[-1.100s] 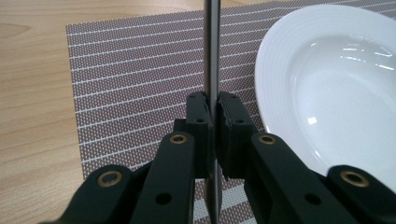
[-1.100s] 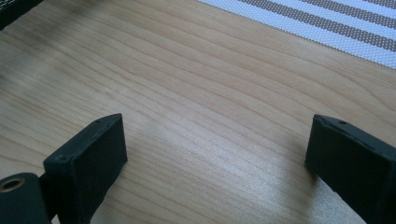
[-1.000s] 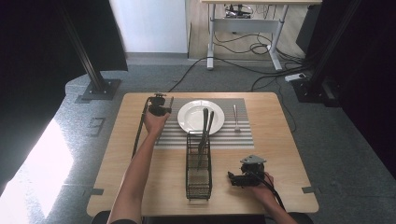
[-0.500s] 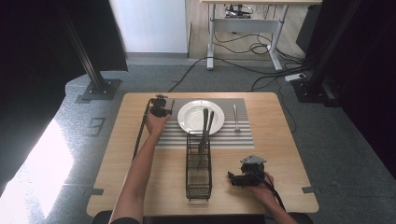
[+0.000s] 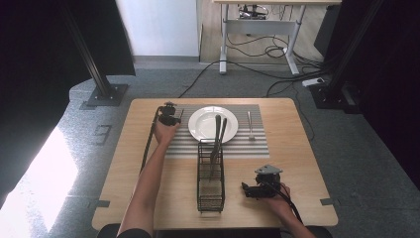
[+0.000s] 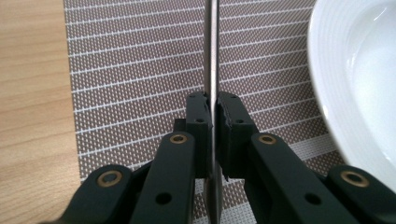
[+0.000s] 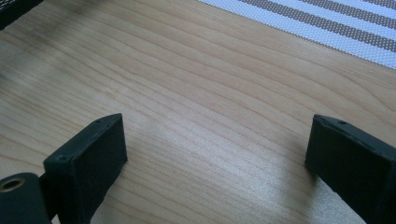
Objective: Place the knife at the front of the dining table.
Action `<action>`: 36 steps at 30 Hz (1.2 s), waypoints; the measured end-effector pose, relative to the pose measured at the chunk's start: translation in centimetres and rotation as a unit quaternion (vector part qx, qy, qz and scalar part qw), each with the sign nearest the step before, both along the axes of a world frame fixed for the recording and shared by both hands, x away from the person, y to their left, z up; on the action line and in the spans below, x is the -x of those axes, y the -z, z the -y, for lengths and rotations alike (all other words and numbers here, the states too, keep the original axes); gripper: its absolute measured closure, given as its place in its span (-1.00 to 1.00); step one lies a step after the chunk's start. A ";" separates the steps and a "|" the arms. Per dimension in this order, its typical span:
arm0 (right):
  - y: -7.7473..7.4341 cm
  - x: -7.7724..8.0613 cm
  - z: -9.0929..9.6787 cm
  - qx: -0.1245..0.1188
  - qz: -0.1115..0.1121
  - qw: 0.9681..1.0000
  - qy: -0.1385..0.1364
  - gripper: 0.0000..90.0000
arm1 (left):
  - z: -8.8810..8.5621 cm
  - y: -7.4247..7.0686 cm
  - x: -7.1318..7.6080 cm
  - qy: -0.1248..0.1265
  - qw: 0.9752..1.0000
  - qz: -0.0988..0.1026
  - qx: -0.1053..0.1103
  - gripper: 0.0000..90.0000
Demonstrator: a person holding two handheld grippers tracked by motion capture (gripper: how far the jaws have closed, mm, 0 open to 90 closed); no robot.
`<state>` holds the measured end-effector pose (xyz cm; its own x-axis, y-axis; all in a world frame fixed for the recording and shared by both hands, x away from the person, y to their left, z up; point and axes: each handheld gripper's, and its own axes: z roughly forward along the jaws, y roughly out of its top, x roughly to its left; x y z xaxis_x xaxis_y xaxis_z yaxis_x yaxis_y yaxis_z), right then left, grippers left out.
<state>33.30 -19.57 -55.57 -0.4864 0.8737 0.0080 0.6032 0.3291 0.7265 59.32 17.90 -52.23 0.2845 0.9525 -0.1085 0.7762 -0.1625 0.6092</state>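
My left gripper is at the left edge of the striped placemat, just left of the white plate. In the left gripper view its jaws are shut on a thin metal cutlery piece, seen edge-on and running up over the placemat, with the plate's rim at the right. My right gripper rests on the wooden table near the front right. Its jaws stand wide open over bare wood, with nothing between them.
A black wire caddy stands at the table's front middle, with two long utensils leaning out over the plate. A fork lies on the placemat right of the plate. The table's edges drop to grey carpet.
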 end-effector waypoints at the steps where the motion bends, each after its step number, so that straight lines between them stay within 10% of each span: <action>1: 0.0 0.0 0.0 0.000 0.000 1.000 0.000 -0.88 | 0.1 0.2 0.0 -0.003 1.000 0.001 -0.001 0.86; 36: 0.0 0.1 0.0 0.000 0.001 1.000 -0.003 -0.86 | -0.5 1.0 1.6 -0.009 0.999 0.025 -0.036 0.76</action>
